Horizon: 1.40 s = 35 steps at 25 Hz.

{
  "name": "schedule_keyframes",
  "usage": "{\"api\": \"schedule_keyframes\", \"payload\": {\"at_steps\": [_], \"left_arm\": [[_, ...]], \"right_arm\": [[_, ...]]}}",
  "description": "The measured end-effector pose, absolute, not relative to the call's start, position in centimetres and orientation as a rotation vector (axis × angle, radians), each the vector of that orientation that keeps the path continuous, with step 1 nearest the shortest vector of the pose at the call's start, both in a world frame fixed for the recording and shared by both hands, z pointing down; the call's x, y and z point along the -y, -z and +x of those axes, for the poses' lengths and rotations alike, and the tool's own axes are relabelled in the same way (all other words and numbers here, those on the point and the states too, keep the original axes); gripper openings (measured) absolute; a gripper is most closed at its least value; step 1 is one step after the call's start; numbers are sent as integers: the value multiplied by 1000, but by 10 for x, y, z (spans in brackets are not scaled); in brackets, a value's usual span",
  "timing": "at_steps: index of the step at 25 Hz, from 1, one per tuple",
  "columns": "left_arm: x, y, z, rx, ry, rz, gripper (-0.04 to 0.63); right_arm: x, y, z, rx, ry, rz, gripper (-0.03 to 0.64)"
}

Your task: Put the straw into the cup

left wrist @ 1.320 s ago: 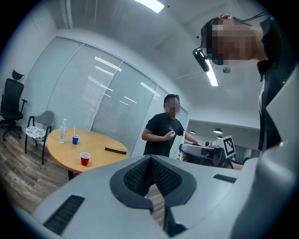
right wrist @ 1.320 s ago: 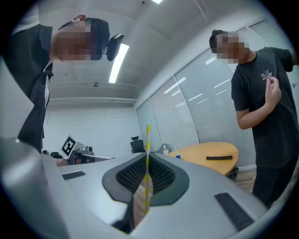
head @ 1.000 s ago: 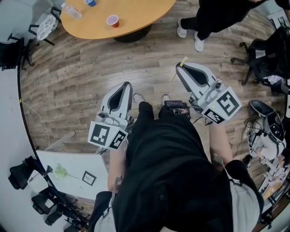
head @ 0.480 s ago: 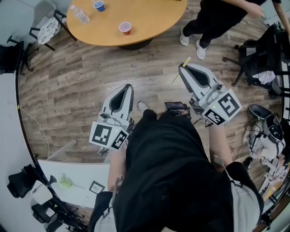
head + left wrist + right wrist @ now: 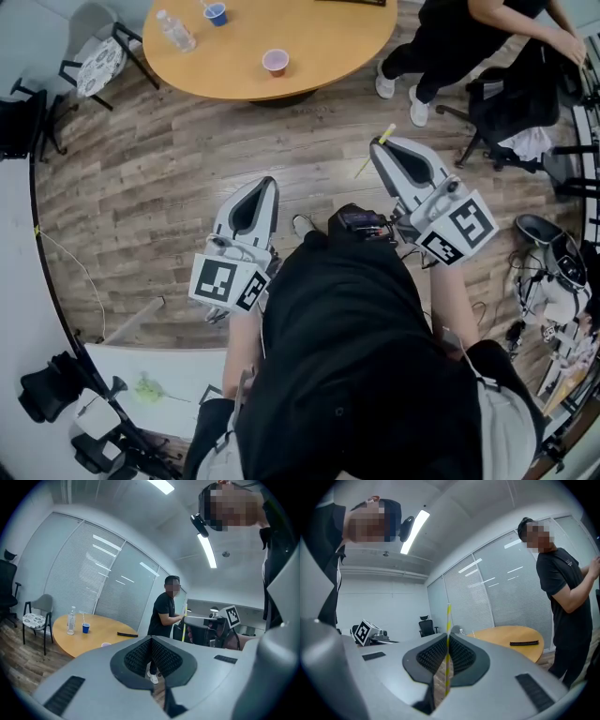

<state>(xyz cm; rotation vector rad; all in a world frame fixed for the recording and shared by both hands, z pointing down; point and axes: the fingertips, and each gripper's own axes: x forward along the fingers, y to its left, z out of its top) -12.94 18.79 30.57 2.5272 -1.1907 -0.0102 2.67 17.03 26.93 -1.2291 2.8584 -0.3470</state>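
Observation:
My right gripper point(image 5: 379, 142) is shut on a thin yellow-and-white straw point(image 5: 371, 155), which stands upright between its pads point(image 5: 448, 620). My left gripper point(image 5: 266, 181) is shut with nothing in it, its pads meeting at the tips point(image 5: 151, 641). Both are held level over the wooden floor, well short of the round wooden table point(image 5: 328, 52). On the table stands an empty pink cup point(image 5: 276, 62). Farther back, a blue cup point(image 5: 217, 13) has a straw in it, next to a clear bottle point(image 5: 175, 31).
A person in black point(image 5: 469, 37) stands at the table's right side by an office chair point(image 5: 511, 98). Another chair point(image 5: 98, 61) is at the table's left. A black bar point(image 5: 524, 643) lies on the table. A white desk point(image 5: 159, 384) is at my lower left.
The table and its cups have slid lower in the head view, closer to me. Both grippers keep their pose, and the right one still grips the straw. The person in black has shifted right.

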Motion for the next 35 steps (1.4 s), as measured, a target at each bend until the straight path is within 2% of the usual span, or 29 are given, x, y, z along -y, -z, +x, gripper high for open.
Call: {"api": "schedule_keyframes", "payload": {"at_steps": [10,35], "left_arm": [[-162,-312,-125,1167,-6,2516,12],[25,-297,-75,1352,-41,2425,12]], "right_arm": [[-142,-275,35,-2842,377,-1258,26],[74,-274,74,-2872,419,-974,26]]}}
